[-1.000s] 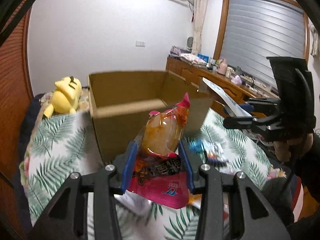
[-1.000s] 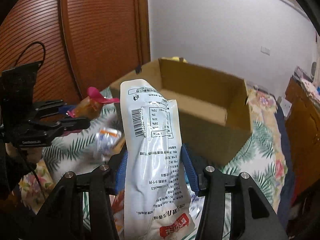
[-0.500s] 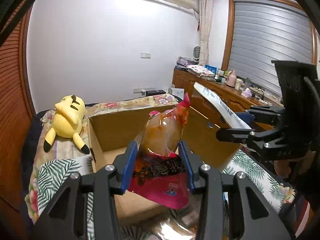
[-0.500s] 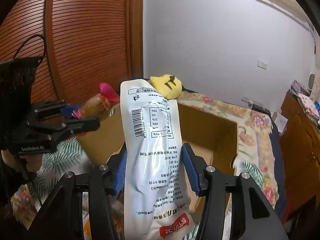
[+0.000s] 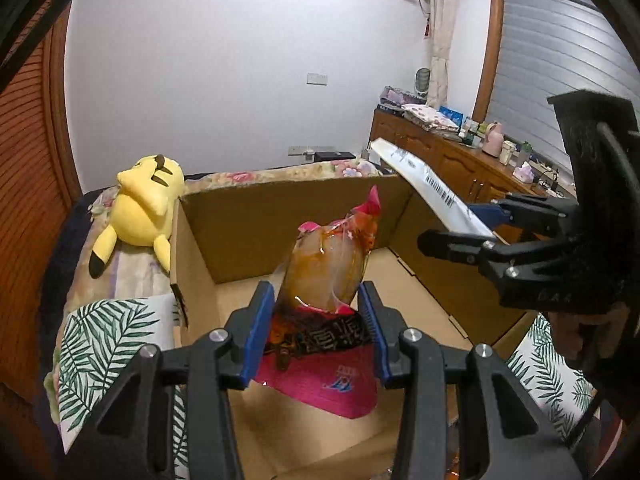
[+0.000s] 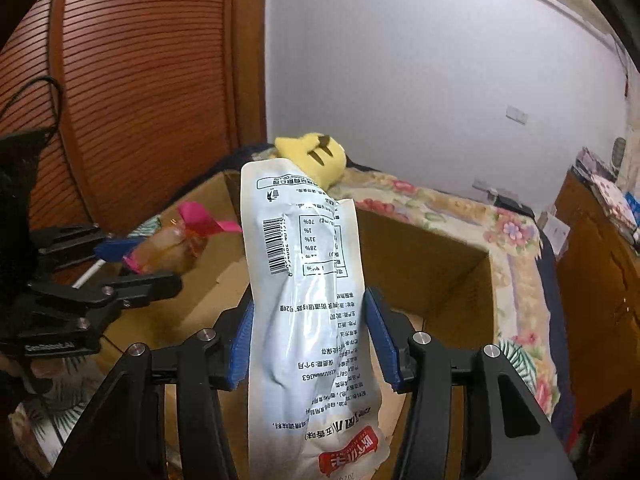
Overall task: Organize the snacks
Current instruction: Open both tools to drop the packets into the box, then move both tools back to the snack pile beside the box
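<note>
The left gripper [image 5: 316,322] is closed on a pink-and-orange snack pouch [image 5: 326,280], holding it upright above the open interior of the cardboard box [image 5: 256,232]. The right gripper [image 6: 308,344] is clamped on a white snack packet [image 6: 308,280] with a barcode, also raised over the box, to the right of the left gripper and apart from it. The box rests on a bed with a palm-leaf-print cover [image 5: 100,340], and a yellow Pikachu plush [image 5: 144,204] lies just beside the box's far left corner.
</note>
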